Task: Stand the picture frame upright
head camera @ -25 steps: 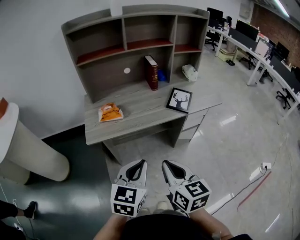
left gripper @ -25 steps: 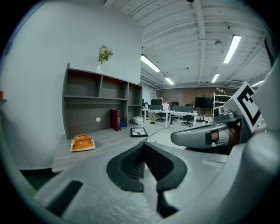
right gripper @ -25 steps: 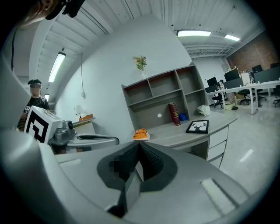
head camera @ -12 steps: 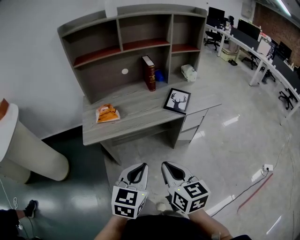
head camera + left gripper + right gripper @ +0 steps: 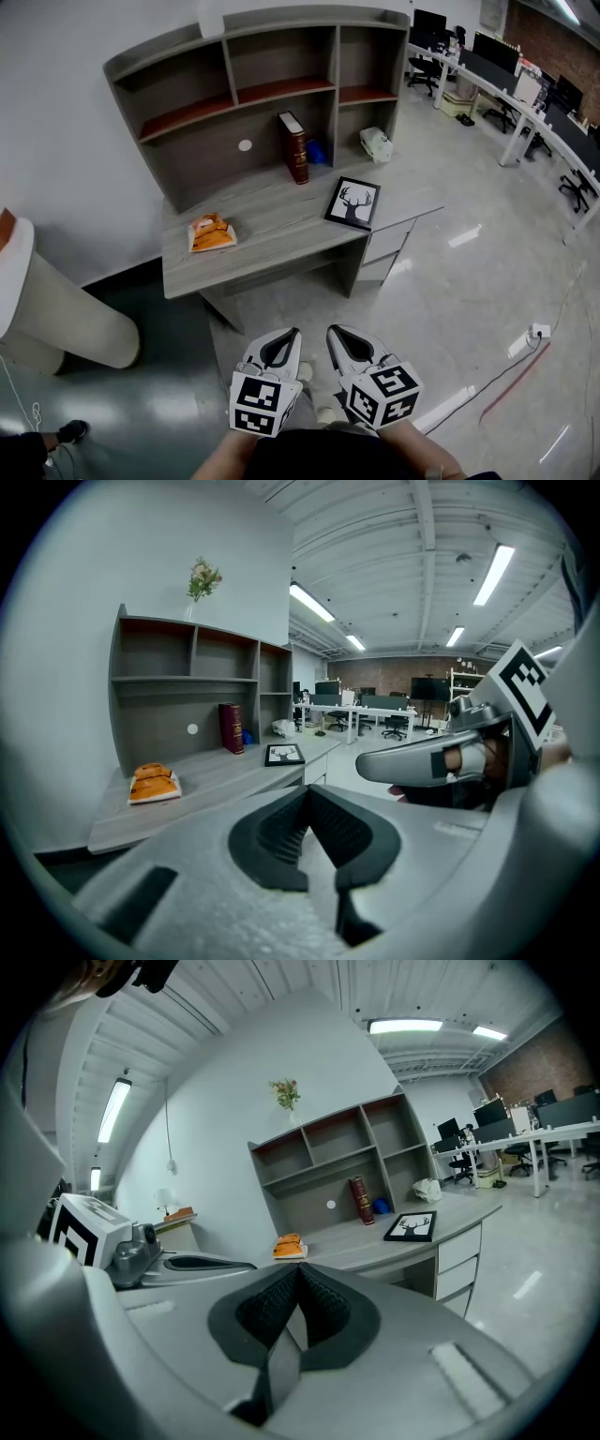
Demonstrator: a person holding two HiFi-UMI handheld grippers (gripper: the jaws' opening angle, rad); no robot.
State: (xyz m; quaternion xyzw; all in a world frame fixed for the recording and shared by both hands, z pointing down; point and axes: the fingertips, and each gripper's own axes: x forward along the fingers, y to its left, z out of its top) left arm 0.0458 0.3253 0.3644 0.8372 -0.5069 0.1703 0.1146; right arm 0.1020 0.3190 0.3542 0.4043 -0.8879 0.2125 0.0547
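Two pale grey moulded shells, left hand-held gripper (image 5: 284,335) and right hand-held gripper (image 5: 338,332), each narrowing to a rounded nose. Black ribbed pads (image 5: 281,832) set in a dark hollow inside the jaws. At the rear of each, a white cube (image 5: 260,405) printed with black square markers. Dark garment (image 5: 309,457) at the chest; pale shoes (image 5: 324,412) below.

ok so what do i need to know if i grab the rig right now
Left tool: shut, empty, held low, short of the desk.
Right tool: shut, empty, close beside the left one.
Picture frame: lying flat near the desk's right front corner, untouched.
Done: nothing yet.
Left: get to the desk, open a tool, grip the frame and stand it upright.
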